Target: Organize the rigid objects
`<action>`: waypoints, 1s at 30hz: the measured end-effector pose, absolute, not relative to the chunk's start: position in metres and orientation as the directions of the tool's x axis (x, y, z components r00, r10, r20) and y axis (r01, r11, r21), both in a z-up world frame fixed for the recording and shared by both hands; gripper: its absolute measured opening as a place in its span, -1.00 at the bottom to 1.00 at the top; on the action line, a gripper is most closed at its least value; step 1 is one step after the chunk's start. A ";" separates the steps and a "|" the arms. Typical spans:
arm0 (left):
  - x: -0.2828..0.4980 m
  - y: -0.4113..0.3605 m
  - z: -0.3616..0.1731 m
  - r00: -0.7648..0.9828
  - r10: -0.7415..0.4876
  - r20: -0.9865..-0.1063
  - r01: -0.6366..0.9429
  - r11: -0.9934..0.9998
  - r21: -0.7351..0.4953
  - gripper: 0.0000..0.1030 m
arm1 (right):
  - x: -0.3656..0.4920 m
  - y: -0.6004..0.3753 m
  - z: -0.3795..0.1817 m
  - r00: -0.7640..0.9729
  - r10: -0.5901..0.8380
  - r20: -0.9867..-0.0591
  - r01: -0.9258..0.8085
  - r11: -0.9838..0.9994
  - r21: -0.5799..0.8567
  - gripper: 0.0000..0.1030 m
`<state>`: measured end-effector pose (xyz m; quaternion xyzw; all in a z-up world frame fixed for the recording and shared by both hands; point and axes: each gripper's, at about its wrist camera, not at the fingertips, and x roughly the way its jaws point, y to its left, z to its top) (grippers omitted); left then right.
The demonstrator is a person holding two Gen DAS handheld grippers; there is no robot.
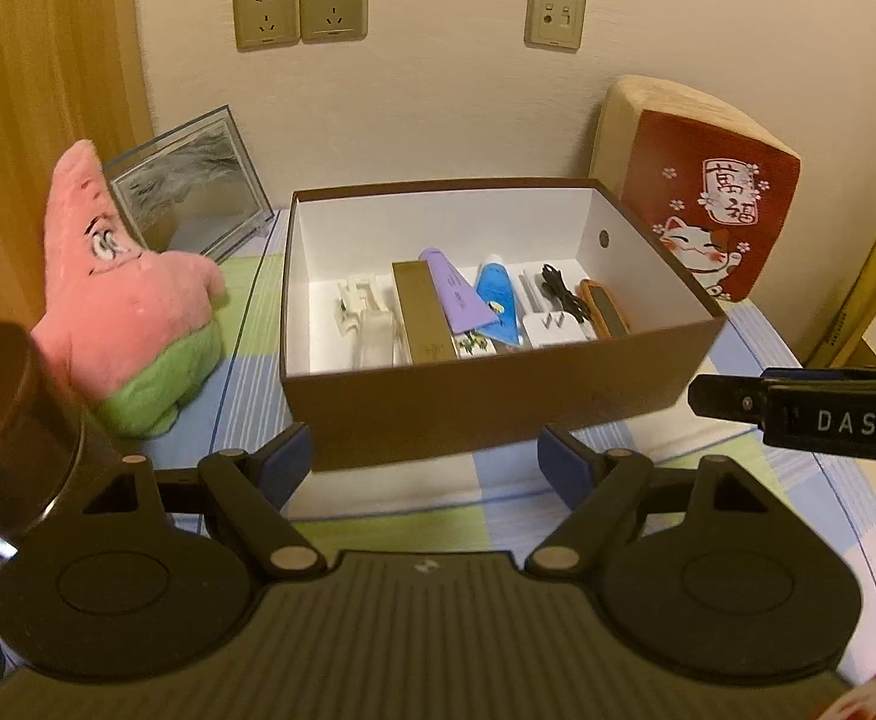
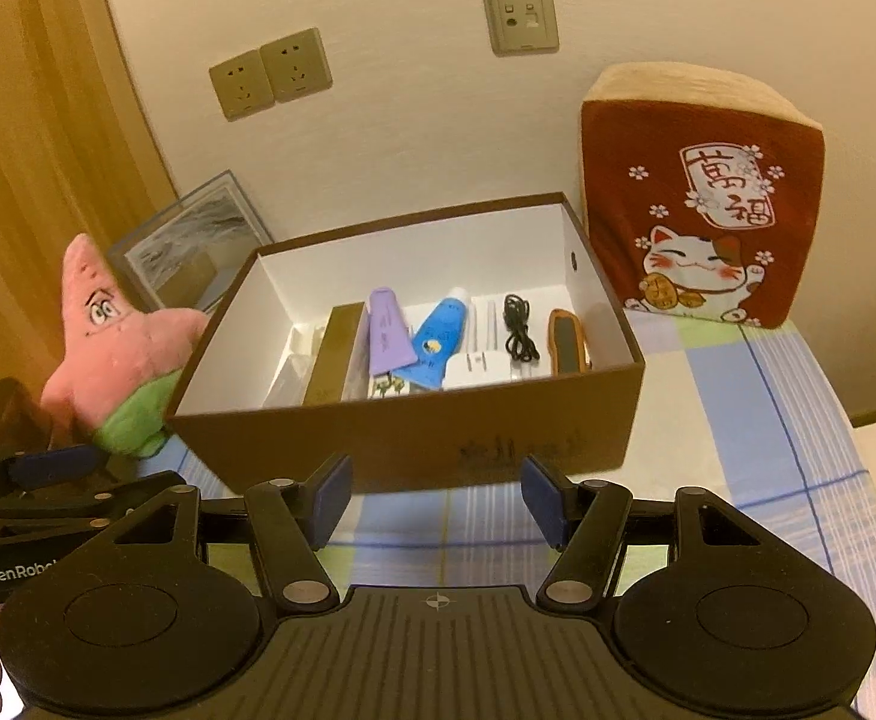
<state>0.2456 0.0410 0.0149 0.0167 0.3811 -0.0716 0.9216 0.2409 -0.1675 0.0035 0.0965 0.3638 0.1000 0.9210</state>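
Both claws, left claw point(image 1: 420, 462) and right claw point(image 2: 436, 498), tilt downward toward the brown box point(image 1: 486, 396), spread wide, empty.

Left claw point(image 1: 419, 462) open and empty, brown box point(image 1: 498, 402) of items ahead, pink plush point(image 1: 132, 306) beside it

An open brown cardboard box point(image 1: 498, 402) stands on the checked tablecloth point(image 2: 768, 420), near the wall. Inside, laid side by side from left to right: white plastic clips point(image 1: 357, 306), a flat gold rectangular case point(image 1: 420, 312), a purple tube point(image 1: 459, 294), a blue tube point(image 1: 501, 306), a white plug charger point(image 1: 552, 327) with a coiled black cable point(image 1: 564, 294) behind it, and an orange-rimmed case point(image 1: 603, 315). Left of the box sits a pink star-shaped plush toy point(image 1: 120, 294), a glass-framed picture point(image 1: 189, 192) behind it (leaning on the wall). Right and behind stands a red lucky-cat cushion point(image 2: 702, 204).
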 end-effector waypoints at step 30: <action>0.073 -0.031 0.016 0.638 -0.012 -0.770 0.045 0.999 0.021 0.54 | 0.083 -0.235 -0.023 0.571 0.375 -0.730 -0.274 0.926 0.261 0.16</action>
